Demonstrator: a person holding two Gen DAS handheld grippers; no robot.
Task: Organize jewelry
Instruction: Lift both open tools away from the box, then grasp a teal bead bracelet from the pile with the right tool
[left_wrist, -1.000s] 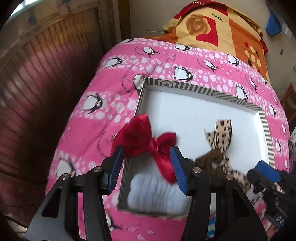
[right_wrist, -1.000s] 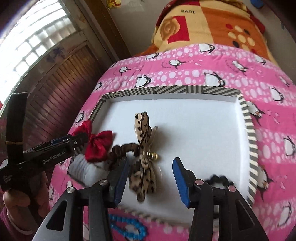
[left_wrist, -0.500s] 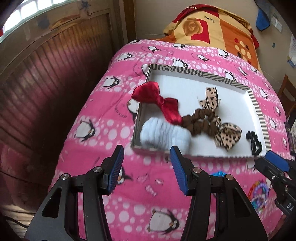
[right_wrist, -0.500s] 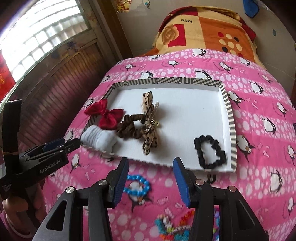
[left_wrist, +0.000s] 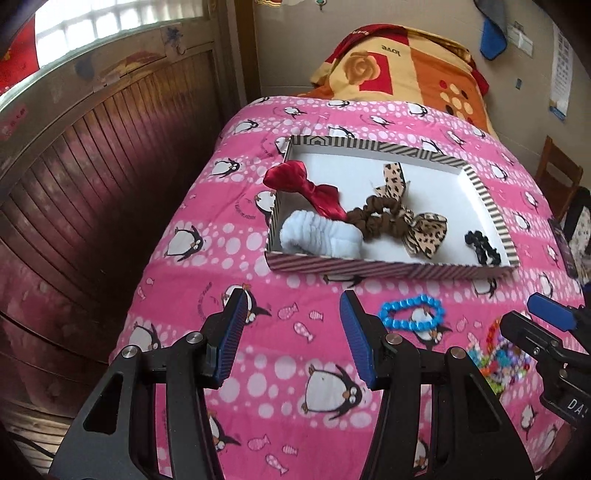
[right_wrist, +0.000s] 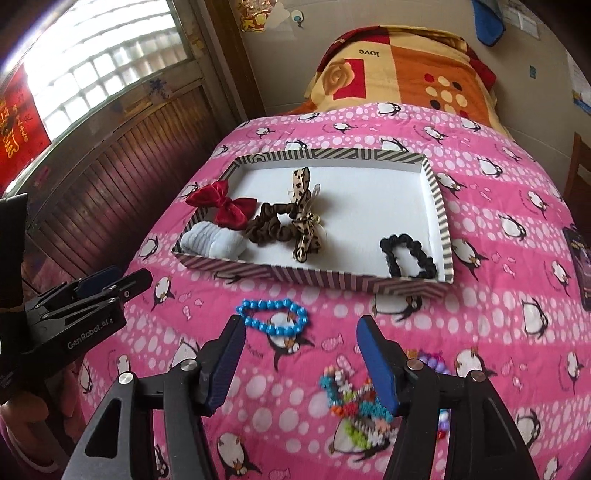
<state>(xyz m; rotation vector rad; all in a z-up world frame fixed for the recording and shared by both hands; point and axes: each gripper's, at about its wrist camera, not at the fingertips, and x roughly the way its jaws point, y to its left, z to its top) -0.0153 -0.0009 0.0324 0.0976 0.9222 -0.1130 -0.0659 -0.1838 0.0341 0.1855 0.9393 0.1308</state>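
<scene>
A striped-rim white tray (left_wrist: 388, 267) (right_wrist: 314, 278) lies on the pink penguin bedspread. In it are a red bow (left_wrist: 306, 190) (right_wrist: 223, 206), a white scrunchie (left_wrist: 319, 236) (right_wrist: 214, 242), a brown scrunchie (left_wrist: 376, 218) (right_wrist: 271, 225), a leopard bow (left_wrist: 421, 229) (right_wrist: 304, 218) and a black scrunchie (left_wrist: 482, 247) (right_wrist: 406, 256). A blue bead bracelet (left_wrist: 412, 314) (right_wrist: 275, 317) and multicoloured beads (left_wrist: 496, 354) (right_wrist: 352, 398) lie on the spread in front of the tray. My left gripper (left_wrist: 291, 336) is open and empty. My right gripper (right_wrist: 301, 358) is opening, nothing between its jaws.
An orange patterned blanket (left_wrist: 402, 62) is heaped at the bed's far end. A wooden panelled wall (left_wrist: 92, 158) with a window runs along the left. A wooden chair (left_wrist: 557, 177) and a dark booklet (right_wrist: 580, 266) are at the right. A hand (right_wrist: 22, 410) holds the left gripper.
Both grippers have drawn back from the tray toward the near bedspread. The red bow and leopard bow, earlier between the jaws, now lie in the tray. The right jaws have widened.
</scene>
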